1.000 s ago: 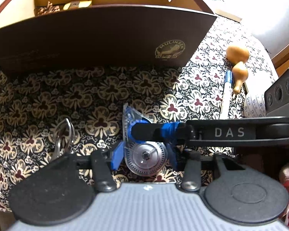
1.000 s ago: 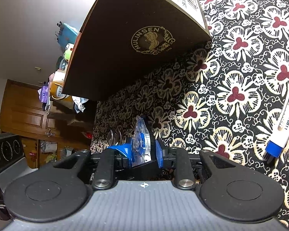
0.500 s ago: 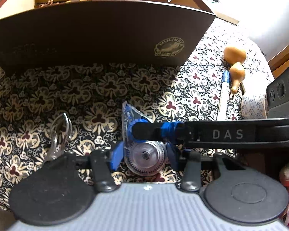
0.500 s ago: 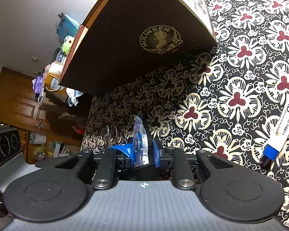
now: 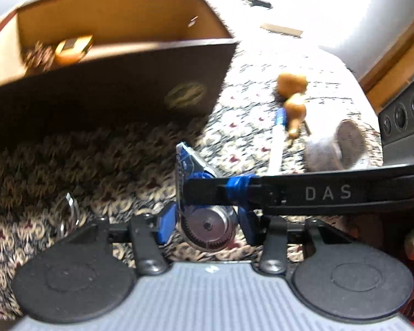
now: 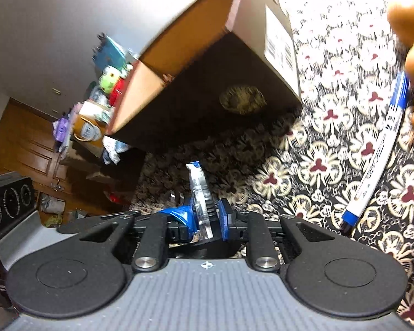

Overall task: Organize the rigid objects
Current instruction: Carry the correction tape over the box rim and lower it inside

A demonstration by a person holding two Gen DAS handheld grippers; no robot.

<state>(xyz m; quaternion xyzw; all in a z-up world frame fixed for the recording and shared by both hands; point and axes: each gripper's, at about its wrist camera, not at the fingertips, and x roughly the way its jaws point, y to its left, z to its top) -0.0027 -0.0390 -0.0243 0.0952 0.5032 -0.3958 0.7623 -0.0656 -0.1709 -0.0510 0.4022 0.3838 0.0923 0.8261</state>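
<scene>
Right now, a clear plastic correction tape dispenser (image 5: 204, 215) with a grey geared wheel sits pinched between the blue-padded fingers of the right hand-held gripper (image 6: 205, 218), which is clenched on its flat sides. In the left wrist view that gripper reaches in from the right as a black bar marked "DAS", crossing over the dispenser. The left hand-held gripper (image 5: 204, 220) has its own blue pads standing on either side of the same dispenser, one at its left edge and one at its right; whether they press on it or merely flank it is not clear.

The dispenser is held above a tabletop (image 6: 331, 165) covered in a dark cloth with cream and maroon flowers. Beyond it, farther away and to the left, stands an open brown cardboard box (image 5: 102, 91) with a round gold logo on its near wall and a few small things inside. To the right lie a white marker (image 6: 378, 162) with a blue cap, a tan gourd-shaped object (image 5: 292, 96) and a roll of measuring tape (image 5: 339, 146). A metal clip (image 5: 69, 212) lies near, at left.
</scene>
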